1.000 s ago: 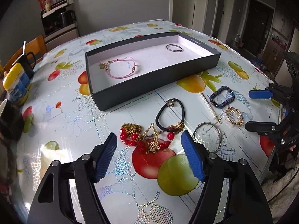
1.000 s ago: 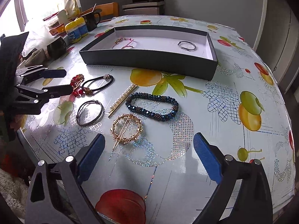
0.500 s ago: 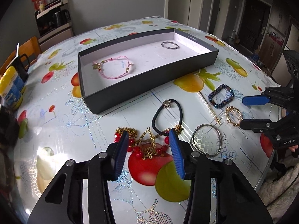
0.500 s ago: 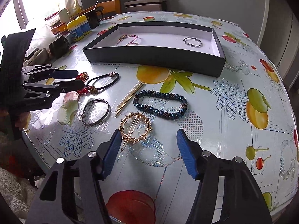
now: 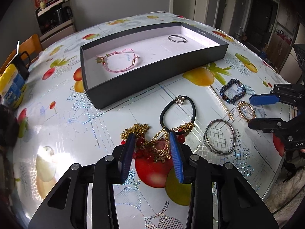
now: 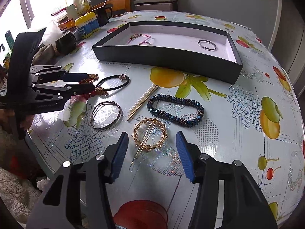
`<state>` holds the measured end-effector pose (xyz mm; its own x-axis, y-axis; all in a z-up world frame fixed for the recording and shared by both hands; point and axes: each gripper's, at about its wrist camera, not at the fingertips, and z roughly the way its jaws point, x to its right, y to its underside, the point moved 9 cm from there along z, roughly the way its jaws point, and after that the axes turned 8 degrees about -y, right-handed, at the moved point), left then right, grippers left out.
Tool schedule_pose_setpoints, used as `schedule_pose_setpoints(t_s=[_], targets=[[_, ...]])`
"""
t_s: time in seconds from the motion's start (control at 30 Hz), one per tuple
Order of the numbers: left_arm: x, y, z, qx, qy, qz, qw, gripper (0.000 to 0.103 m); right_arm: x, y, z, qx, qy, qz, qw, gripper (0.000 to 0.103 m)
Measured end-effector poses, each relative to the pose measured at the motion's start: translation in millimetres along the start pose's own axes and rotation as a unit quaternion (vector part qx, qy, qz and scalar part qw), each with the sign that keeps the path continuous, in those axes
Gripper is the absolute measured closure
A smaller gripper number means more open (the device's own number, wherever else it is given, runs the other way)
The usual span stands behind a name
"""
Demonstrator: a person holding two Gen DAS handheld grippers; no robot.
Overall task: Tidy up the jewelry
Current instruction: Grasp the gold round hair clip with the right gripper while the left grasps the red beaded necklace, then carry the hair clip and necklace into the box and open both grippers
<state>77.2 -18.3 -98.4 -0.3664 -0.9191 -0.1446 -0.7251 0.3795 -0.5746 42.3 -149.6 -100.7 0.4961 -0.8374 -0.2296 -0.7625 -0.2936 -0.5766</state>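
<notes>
My left gripper point(image 5: 151, 136) hovers low over a gold chain necklace with red beads point(image 5: 160, 148). Its jaws are closing with the necklace between them, and the pads do not visibly press on it. My right gripper point(image 6: 152, 133) straddles a round gold hair clip point(image 6: 145, 137). Its jaws are closing too, with a gap on both sides of the clip. A long black box point(image 5: 152, 80) at the back holds a pink cord bracelet point(image 5: 118, 62) and a thin silver bangle point(image 5: 177, 38).
On the fruit-print tablecloth lie a black hair tie point(image 5: 178, 112), a larger silver bangle point(image 5: 219, 137), a pearl hairpin point(image 6: 143, 99) and a dark blue bead bracelet point(image 6: 175, 110). Yellow-lidded jars point(image 5: 11, 84) and a black mug point(image 6: 103, 14) stand at the far left. The table edge runs close behind both grippers.
Both grippers' jaws have narrowed a lot. The left one now brackets the necklace and the right one brackets the gold clip. Neither hand has shifted much.
</notes>
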Motion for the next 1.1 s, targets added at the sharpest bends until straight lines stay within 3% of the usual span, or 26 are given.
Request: schedule_pose_setpoints(t_s=[0.23, 0.33, 0.53, 0.6, 1.1], targets=[[2.6, 1.7, -2.1, 0.003, 0.001, 0.005, 1.0, 0.07, -5.6, -1.0, 4.4, 0.0, 0.016, -0.024, 1.0, 0.051], [5.1, 2.5, -4.0, 0.006, -0.001, 0.012, 0.9999, 0.077, -5.9, -2.3, 5.0, 0.005, 0.02, -0.029, 0.999, 0.061], [3.8, 2.7, -7.8, 0.007, 0.001, 0.008, 0.9999, 0.083, -5.6, -3.7, 5.2, 0.008, 0.013, -0.023, 1.0, 0.062], [3.2, 1.1, -11.7, 0.012, 0.004, 0.005, 0.9999, 0.091, -5.1, -3.9, 4.3, 0.009, 0.011, -0.021, 1.0, 0.062], [-9.3, -19.9, -53.1, 0.055, -0.008, -0.006, 0.9984, 0.091, -6.6, -16.3, -19.5, 0.042, 0.008, -0.021, 0.999, 0.062]])
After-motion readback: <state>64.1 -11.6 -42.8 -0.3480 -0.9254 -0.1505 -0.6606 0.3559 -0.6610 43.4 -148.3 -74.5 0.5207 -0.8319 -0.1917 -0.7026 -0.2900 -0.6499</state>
